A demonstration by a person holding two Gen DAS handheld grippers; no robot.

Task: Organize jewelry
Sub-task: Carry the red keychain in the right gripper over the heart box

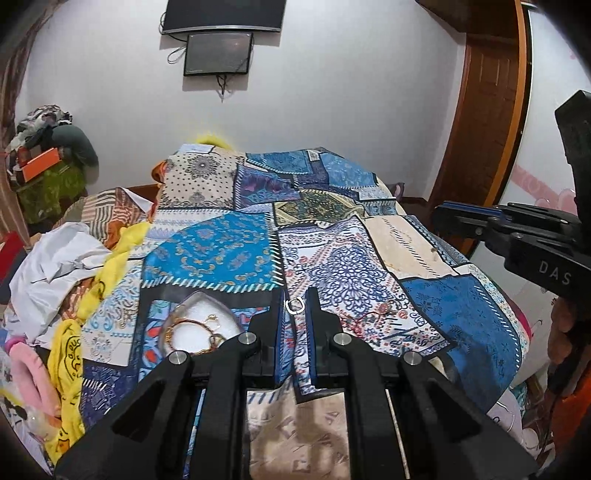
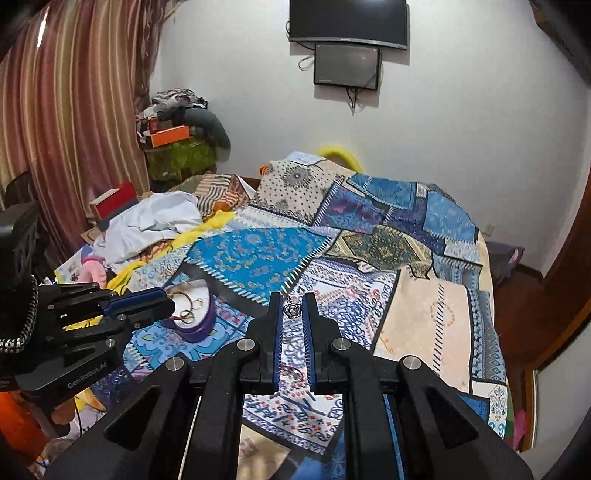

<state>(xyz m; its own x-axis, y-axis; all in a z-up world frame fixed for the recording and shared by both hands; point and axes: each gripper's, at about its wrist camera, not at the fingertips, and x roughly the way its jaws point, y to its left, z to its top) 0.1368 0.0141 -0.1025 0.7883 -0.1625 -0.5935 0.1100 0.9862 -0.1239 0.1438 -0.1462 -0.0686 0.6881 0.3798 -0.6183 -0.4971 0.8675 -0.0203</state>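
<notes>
My left gripper (image 1: 294,306) pinches a small silver ring (image 1: 294,306) at its very tips, so it can't slip. My right gripper (image 2: 292,309) is clamped on a crown-shaped silver pendant (image 2: 293,310), lifted clear of the patchwork bedspread (image 2: 424,317). The white jewelry dish (image 2: 192,310), already holding gold bangles, sits on that bedspread just left of both grippers, probably where these go.

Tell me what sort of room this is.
Most likely a bedroom in a home: a bed under a patchwork bedspread, a striped curtain, a wall-mounted TV, and piled clothes alongside.
</notes>
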